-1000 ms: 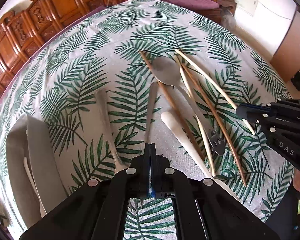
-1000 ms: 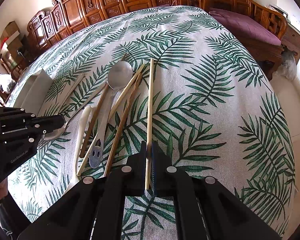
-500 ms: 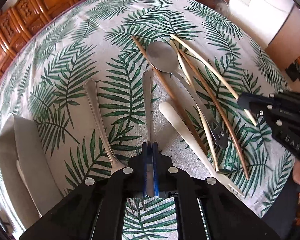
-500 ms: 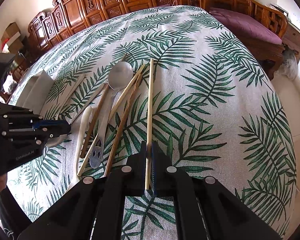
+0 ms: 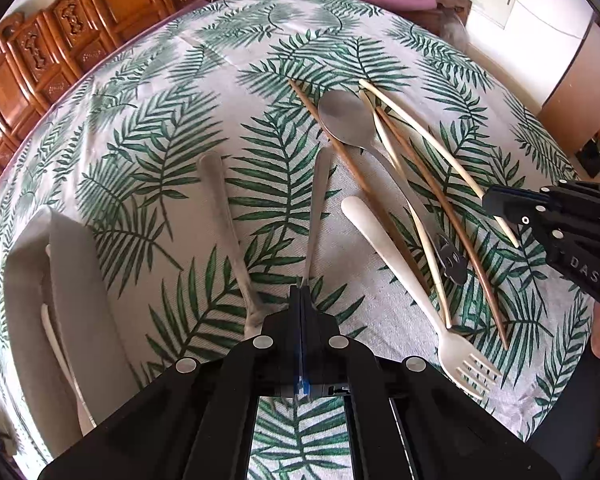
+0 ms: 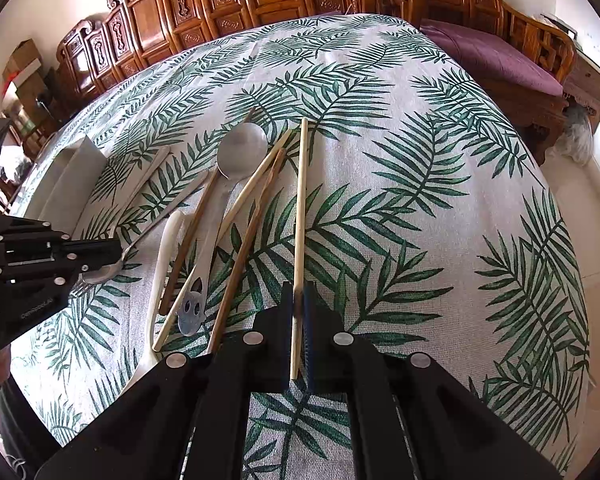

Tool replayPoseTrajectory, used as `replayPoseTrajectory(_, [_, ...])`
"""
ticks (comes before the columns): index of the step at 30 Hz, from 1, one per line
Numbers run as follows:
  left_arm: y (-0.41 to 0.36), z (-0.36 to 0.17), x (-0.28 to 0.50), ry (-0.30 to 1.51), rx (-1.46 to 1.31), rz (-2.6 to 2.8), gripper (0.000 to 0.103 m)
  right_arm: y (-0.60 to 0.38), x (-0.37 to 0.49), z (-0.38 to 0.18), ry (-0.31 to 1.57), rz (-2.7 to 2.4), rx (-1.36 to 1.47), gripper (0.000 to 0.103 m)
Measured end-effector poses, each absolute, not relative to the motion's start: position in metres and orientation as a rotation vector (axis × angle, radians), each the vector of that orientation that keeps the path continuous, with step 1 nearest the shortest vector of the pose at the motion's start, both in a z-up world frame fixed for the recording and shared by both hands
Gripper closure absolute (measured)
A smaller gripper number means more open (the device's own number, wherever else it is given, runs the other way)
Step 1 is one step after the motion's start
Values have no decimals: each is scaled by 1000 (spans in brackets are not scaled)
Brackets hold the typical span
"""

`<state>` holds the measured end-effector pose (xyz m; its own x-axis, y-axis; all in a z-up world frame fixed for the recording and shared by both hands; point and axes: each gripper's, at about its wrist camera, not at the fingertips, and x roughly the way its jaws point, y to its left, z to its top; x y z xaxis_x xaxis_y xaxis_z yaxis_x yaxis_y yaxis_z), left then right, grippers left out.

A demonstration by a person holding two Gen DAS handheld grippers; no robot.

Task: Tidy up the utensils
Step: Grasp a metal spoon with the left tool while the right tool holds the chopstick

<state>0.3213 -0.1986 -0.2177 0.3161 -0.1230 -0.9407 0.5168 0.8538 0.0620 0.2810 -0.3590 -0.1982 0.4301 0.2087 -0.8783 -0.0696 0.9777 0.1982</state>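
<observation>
The left gripper (image 5: 305,300) has finished closing: its jaws, slightly apart a second ago, now clamp the near end of a slim metal utensil (image 5: 318,204) whose handle runs away across the cloth. This indicates the pick-up grip is set; lifting toward the tray (image 5: 72,280) at the left is the likely next step. The right gripper (image 6: 299,320) is unchanged, jaws narrow and pinched on a pale chopstick (image 6: 300,208) that extends to the far side.

The remaining utensils lie in a loose cluster between the two grippers:
- a steel spoon (image 5: 342,120), smooth oval bowl, flat handle with a cut-out end;
- a cream plastic fork (image 5: 396,264), matte, rounded handle, tines toward the near right;
- two dark wooden chopsticks (image 5: 440,216), thin and tapered, and another pale one;
- a second metal handle (image 5: 220,216) lying left of the held utensil.

The tray is a pale, matte rectangular trough with a raised divider; a pale utensil lies in it. The tablecloth (image 5: 172,128) is woven fabric printed with green palm fronds.
</observation>
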Motion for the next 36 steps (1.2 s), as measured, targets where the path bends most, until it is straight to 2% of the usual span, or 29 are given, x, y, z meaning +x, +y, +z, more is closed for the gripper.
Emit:
replayPoseTrajectory(5, [-192,-205,309,1136,404,-448,102,-359,282,-198,1112,173,134,98])
replayPoseTrajectory(9, [-194,-201,293,1098,431,-483,63,-358,281,-198,1110,175,133,98])
replayPoseTrajectory(10, [-195,-201,290,1089,438,-489,62,-358,281,-198,1110,175,133,98])
replayPoseTrajectory(20, [-205,-223,288,1098,559,-458,61,-358,280,-198,1109,176,134,98])
replayPoseTrajectory(23, [-205,-224,285,1081,583,-453,67,-358,280,-198,1109,175,134,98])
replayPoseTrajectory(25, [-205,-225,286,1075,598,-441,77,-358,280,-198,1109,175,135,98])
replayPoseTrajectory(36, [-210,-219,281,1019,620,-456,78,-358,280,-199,1108,176,135,98])
